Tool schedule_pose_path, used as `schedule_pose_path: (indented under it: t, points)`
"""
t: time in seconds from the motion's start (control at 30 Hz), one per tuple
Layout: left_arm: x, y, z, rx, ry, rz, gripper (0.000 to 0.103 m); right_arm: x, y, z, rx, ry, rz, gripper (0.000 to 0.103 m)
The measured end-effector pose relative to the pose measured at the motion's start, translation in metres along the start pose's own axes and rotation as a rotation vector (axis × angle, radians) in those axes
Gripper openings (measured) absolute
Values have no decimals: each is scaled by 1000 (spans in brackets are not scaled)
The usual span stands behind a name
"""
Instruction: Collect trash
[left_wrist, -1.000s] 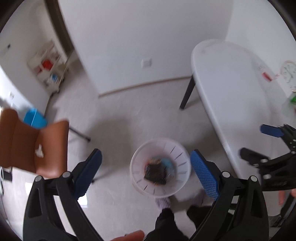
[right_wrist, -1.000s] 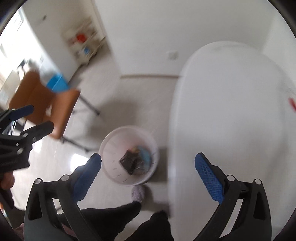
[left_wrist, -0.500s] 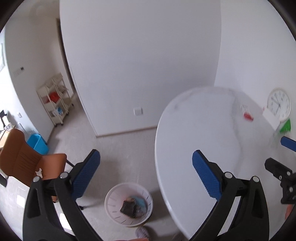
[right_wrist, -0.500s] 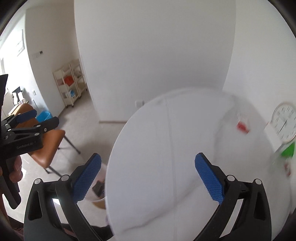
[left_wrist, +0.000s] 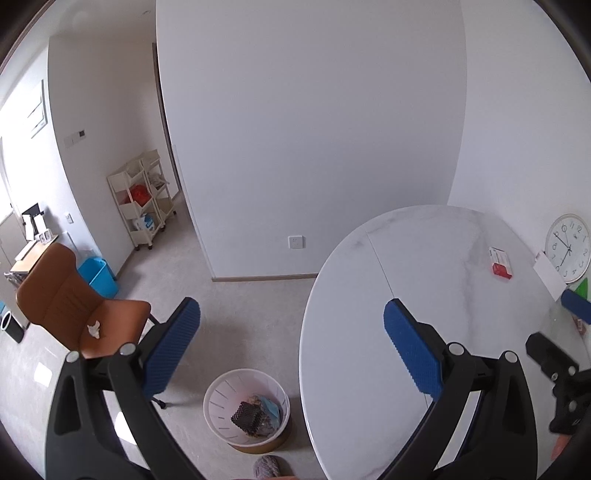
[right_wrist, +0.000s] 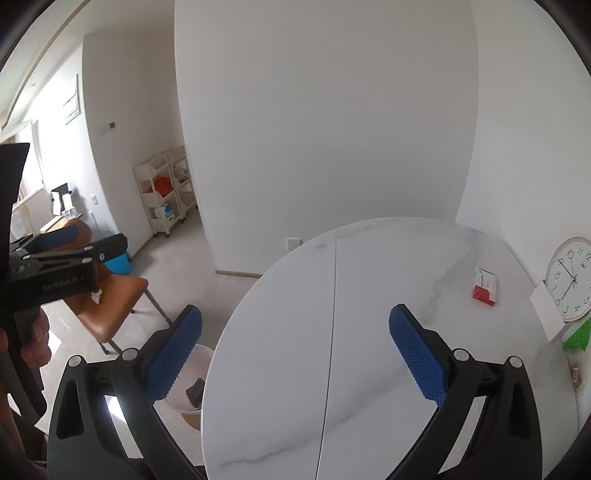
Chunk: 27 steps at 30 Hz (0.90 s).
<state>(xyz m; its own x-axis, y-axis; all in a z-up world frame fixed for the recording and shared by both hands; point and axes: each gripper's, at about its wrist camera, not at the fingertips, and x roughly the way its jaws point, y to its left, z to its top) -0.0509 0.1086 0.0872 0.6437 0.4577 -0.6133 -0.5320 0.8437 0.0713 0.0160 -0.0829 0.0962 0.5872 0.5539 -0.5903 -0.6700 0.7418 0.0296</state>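
Here, in the left wrist view, the left hand-held gripper (left_wrist: 291, 345) has its two blue fingers (left_wrist: 171, 349) wide apart, with nothing between them. Down on the floor (left_wrist: 236, 314) sits a white bin (left_wrist: 221, 413), just beside the edge of the round white desk (left_wrist: 369, 332). In the bin lies some trash (left_wrist: 255, 411): a black lump and something blue. A brown chair (left_wrist: 66, 306) stands to the left, and a small white scrap (left_wrist: 94, 328) lies on its seat. Behind the chair is a blue tub (left_wrist: 98, 277), and farther back a cream cart (left_wrist: 142, 201) against the wall. On the desk lies a red and white box (left_wrist: 500, 262). A clock (left_wrist: 569, 247) leans at the far right. The right hand-held gripper (left_wrist: 565, 332) peeks in at the right edge, over the desk.

In the right wrist view, the right hand-held gripper (right_wrist: 295, 354) also has its fingers (right_wrist: 417, 358) wide apart and holds nothing. It hangs over the desk (right_wrist: 369, 295). The box (right_wrist: 485, 287) rests on the desk near the clock (right_wrist: 569, 278), and something green (right_wrist: 578, 336) sits below the clock. The bin (right_wrist: 184, 384) shows only a little, partly hidden by the desk edge and the left finger. A hand (right_wrist: 35, 339) holds the left hand-held gripper (right_wrist: 81, 242) at the left side, in front of the chair (right_wrist: 114, 302).
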Motion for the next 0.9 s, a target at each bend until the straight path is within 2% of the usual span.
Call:
schedule_pose_path:
  t: [0.9]
  points:
    - [1, 8, -10, -11, 21, 3, 95, 9, 2, -11, 13, 41, 3, 101]
